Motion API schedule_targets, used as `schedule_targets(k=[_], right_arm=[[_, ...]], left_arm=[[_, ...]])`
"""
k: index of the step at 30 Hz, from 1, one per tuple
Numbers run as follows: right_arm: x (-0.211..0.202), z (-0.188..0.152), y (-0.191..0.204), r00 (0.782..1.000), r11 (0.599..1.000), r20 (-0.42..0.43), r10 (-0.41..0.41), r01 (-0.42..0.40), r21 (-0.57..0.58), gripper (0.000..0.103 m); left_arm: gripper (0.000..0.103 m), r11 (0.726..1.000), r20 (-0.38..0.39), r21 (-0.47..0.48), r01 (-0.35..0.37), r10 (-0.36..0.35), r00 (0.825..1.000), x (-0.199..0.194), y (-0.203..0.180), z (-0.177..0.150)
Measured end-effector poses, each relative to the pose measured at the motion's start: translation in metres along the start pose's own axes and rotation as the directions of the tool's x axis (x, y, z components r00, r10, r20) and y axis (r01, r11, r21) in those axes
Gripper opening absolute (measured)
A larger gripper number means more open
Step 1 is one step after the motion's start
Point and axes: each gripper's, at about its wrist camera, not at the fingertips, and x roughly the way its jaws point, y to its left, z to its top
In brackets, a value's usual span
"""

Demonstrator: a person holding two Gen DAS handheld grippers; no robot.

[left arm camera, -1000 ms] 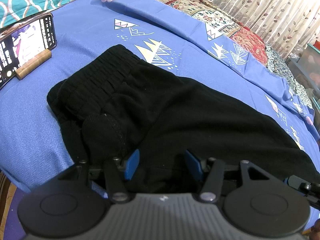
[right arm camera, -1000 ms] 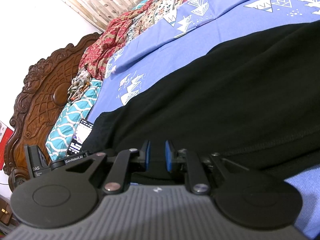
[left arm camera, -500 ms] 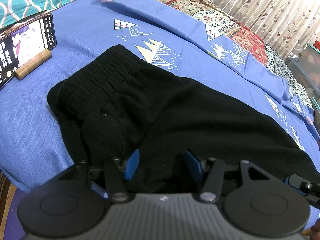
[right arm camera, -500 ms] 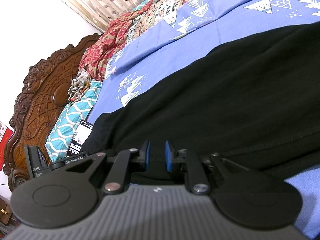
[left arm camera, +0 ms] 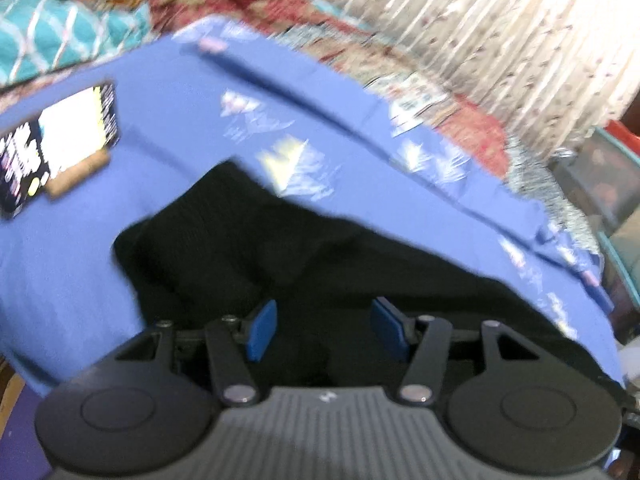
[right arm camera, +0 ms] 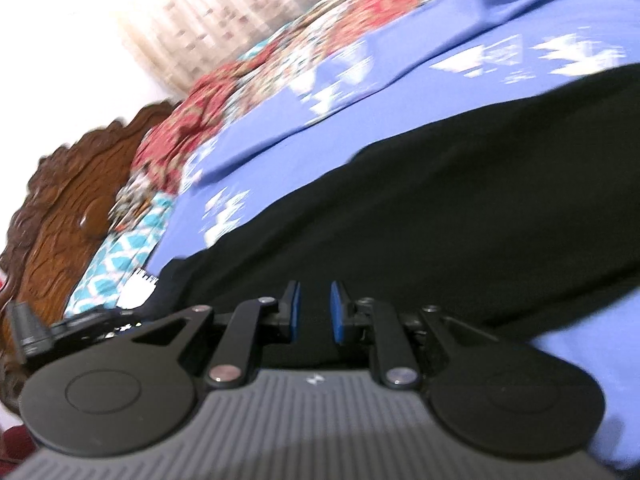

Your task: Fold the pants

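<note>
Two grippers, one pair of black pants point(left arm camera: 320, 264) lying across the blue bedsheet point(left arm camera: 160, 128).
Left gripper point(left arm camera: 324, 330) has its jaws spread with black fabric between them; can't tell if it's gripped. Right gripper point(right arm camera: 314, 310) is pinched nearly together on the pants' near edge.

Left gripper point(left arm camera: 323, 330) lifted, pants point(left arm camera: 280, 256) lower in its view; right gripper point(right arm camera: 314, 312) swung sideways, both views blurred
</note>
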Motion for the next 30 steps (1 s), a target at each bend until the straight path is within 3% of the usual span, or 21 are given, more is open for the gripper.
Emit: schedule_targets(k=[4, 7, 10, 12, 14, 19, 22, 26, 30], right_arm=[[-0.029, 0.006, -0.033, 0.994, 0.995, 0.074, -0.083, 0.078, 0.069, 0.021], [-0.055, 0.011, -0.051, 0.979, 0.986, 0.14, -0.147, 0.134, 0.1, 0.028], [-0.084, 0.016, -0.068, 0.951, 0.971, 0.21, -0.226, 0.204, 0.122, 0.031], [-0.106, 0.02, -0.083, 0.922, 0.955, 0.259, -0.288, 0.256, 0.152, 0.032], [-0.128, 0.023, -0.099, 0.886, 0.933, 0.306, -0.35, 0.298, 0.204, 0.036], [-0.171, 0.026, -0.14, 0.768, 0.853, 0.394, -0.504, 0.372, 0.366, 0.052], [-0.186, 0.025, -0.167, 0.726, 0.8, 0.408, -0.554, 0.328, 0.503, 0.073], [-0.181, 0.03, -0.206, 0.742, 0.743, 0.376, -0.555, 0.239, 0.626, 0.076], [-0.156, 0.05, -0.233, 0.791, 0.732, 0.362, -0.493, 0.153, 0.664, 0.077]], left_arm=[[0.054, 0.993, -0.012, 0.093, 0.078, -0.078, 0.997, 0.005, -0.043, -0.008], [0.054, 0.979, -0.089, 0.156, 0.129, -0.117, 0.989, 0.026, -0.076, -0.027], [0.054, 0.971, -0.177, 0.183, 0.154, -0.121, 0.977, 0.05, -0.097, -0.049], [0.053, 0.973, -0.248, 0.173, 0.151, -0.105, 0.963, 0.068, -0.103, -0.063], [0.051, 0.977, -0.317, 0.188, 0.097, -0.033, 0.948, 0.084, -0.104, -0.076], [0.051, 0.972, -0.306, 0.215, 0.094, -0.024, 0.952, 0.085, -0.106, -0.078], [0.051, 0.975, -0.311, 0.203, 0.089, -0.022, 0.95, 0.087, -0.106, -0.079], [0.052, 0.969, -0.308, 0.236, 0.072, 0.005, 0.951, 0.085, -0.109, -0.084], [0.052, 0.969, -0.305, 0.241, 0.061, 0.016, 0.952, 0.082, -0.114, -0.086]])
